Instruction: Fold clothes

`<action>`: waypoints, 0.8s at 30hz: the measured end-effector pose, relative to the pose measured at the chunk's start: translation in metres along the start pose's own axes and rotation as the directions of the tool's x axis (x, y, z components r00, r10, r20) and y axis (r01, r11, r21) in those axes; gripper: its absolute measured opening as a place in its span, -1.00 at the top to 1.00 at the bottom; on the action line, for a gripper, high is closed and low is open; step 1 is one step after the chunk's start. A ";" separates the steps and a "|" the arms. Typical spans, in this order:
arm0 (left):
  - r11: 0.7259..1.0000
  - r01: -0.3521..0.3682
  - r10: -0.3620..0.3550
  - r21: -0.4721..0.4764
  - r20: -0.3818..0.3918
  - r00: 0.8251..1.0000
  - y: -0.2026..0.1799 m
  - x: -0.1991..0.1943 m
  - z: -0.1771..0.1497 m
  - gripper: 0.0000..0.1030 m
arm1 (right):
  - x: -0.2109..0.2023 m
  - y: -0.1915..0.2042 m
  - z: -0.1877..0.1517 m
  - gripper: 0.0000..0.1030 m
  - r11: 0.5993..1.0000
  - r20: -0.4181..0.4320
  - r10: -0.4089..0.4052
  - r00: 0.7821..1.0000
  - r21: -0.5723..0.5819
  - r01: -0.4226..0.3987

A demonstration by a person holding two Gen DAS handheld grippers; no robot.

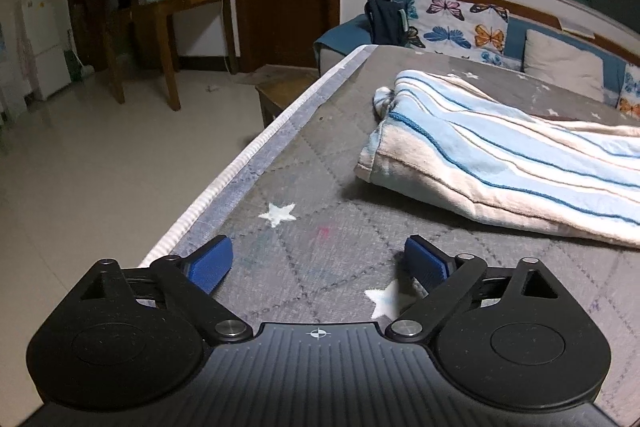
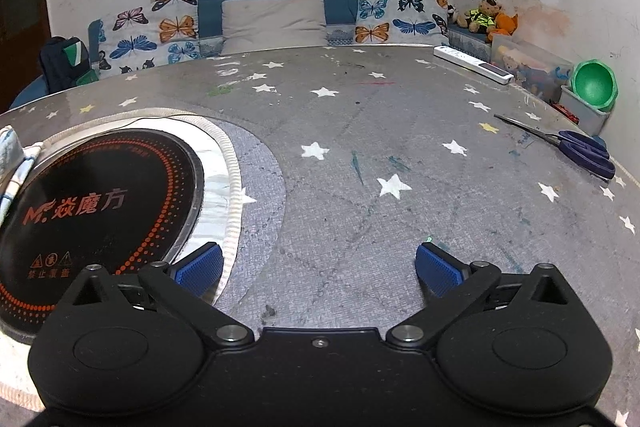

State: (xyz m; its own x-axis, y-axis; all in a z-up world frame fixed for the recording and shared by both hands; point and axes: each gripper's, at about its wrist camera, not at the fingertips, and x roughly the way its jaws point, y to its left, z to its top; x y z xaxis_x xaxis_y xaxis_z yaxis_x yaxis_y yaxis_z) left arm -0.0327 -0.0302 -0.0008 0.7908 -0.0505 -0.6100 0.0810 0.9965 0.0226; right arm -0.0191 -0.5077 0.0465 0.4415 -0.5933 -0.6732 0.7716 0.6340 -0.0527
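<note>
A blue, white and beige striped cloth lies folded and bunched on the grey star-print table cover, ahead and to the right of my left gripper. The left gripper is open and empty, low over the cover near the table's left edge. A corner of the striped cloth shows at the far left in the right wrist view. My right gripper is open and empty over the grey cover.
A round black induction cooker is set into the table, left of the right gripper. Scissors and a white power strip lie at the right. Butterfly cushions line the sofa behind. The table edge drops to floor.
</note>
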 end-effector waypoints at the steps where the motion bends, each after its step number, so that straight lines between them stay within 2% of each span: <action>1: 1.000 -0.001 0.001 0.004 -0.001 1.000 -0.001 0.000 0.000 -0.90 | 0.000 0.000 0.000 -1.00 1.000 0.000 0.000 1.000 0.000 0.000; 9: 1.000 0.012 -0.012 0.004 -0.010 1.000 -0.001 0.001 -0.002 -0.99 | -0.002 -0.003 0.001 -1.00 1.000 -0.002 0.000 1.000 0.001 0.000; 24: 1.000 0.014 -0.014 0.004 -0.012 1.000 0.004 0.005 -0.001 -0.99 | -0.001 -0.002 0.000 -1.00 1.000 -0.001 -0.002 1.000 0.000 0.002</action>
State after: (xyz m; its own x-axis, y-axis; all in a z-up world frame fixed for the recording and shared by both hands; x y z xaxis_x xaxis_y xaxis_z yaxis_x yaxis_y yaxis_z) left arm -0.0294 -0.0263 -0.0044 0.7819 -0.0637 -0.6201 0.0948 0.9953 0.0174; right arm -0.0206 -0.5082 0.0470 0.4396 -0.5943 -0.6735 0.7723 0.6329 -0.0544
